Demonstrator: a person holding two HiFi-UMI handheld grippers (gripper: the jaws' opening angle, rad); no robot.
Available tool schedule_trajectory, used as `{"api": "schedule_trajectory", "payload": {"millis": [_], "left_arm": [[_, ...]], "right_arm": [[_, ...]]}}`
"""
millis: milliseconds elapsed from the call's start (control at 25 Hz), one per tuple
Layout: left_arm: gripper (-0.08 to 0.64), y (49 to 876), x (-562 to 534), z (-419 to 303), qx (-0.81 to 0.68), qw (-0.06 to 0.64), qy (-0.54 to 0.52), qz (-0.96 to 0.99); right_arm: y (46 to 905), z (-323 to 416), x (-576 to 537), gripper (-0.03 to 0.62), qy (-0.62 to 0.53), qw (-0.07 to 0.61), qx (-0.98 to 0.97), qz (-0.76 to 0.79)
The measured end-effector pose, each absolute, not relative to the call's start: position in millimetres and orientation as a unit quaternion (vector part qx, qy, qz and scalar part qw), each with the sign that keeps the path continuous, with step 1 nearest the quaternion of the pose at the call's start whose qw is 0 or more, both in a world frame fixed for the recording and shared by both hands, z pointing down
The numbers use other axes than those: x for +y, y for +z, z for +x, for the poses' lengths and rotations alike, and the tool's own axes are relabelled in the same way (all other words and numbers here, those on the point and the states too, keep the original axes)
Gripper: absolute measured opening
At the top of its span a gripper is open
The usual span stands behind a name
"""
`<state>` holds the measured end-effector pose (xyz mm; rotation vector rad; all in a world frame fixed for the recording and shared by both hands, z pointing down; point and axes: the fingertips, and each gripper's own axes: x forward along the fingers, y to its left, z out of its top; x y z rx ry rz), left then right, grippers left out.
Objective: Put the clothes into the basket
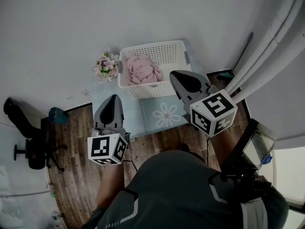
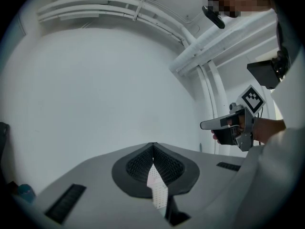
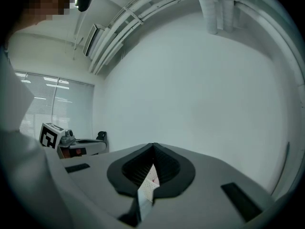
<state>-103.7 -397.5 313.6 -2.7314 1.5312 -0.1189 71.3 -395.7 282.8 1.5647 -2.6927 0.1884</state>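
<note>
A white laundry basket (image 1: 164, 51) stands on a pale blue mat by the wall, with pink clothes (image 1: 143, 69) bunched in its left half. My left gripper (image 1: 114, 98) is held above the wooden floor in front of the mat, jaws shut and empty. My right gripper (image 1: 174, 75) hovers near the basket's front right corner, also shut with nothing in it. In the left gripper view the gripper (image 2: 152, 145) points at a bare white wall, and the right gripper view shows its own gripper (image 3: 152, 145) facing the same kind of wall. No clothes lie outside the basket in view.
A small bunch of flowers (image 1: 106, 66) sits left of the basket. The mat (image 1: 167, 114) has a flower print. An office chair (image 1: 29, 149) stands at the far left. White pipes (image 1: 274, 46) run down the right side. The person's body fills the bottom.
</note>
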Motion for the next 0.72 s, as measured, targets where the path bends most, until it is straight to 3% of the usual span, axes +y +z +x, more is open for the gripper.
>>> {"api": "schedule_trajectory", "payload": {"millis": [720], "left_arm": [[0.009, 317, -388, -117, 0.475, 0.000, -0.033, -0.880]], "right_arm": [[279, 60, -393, 0.012, 0.054, 0.024, -0.858, 0.510]]}}
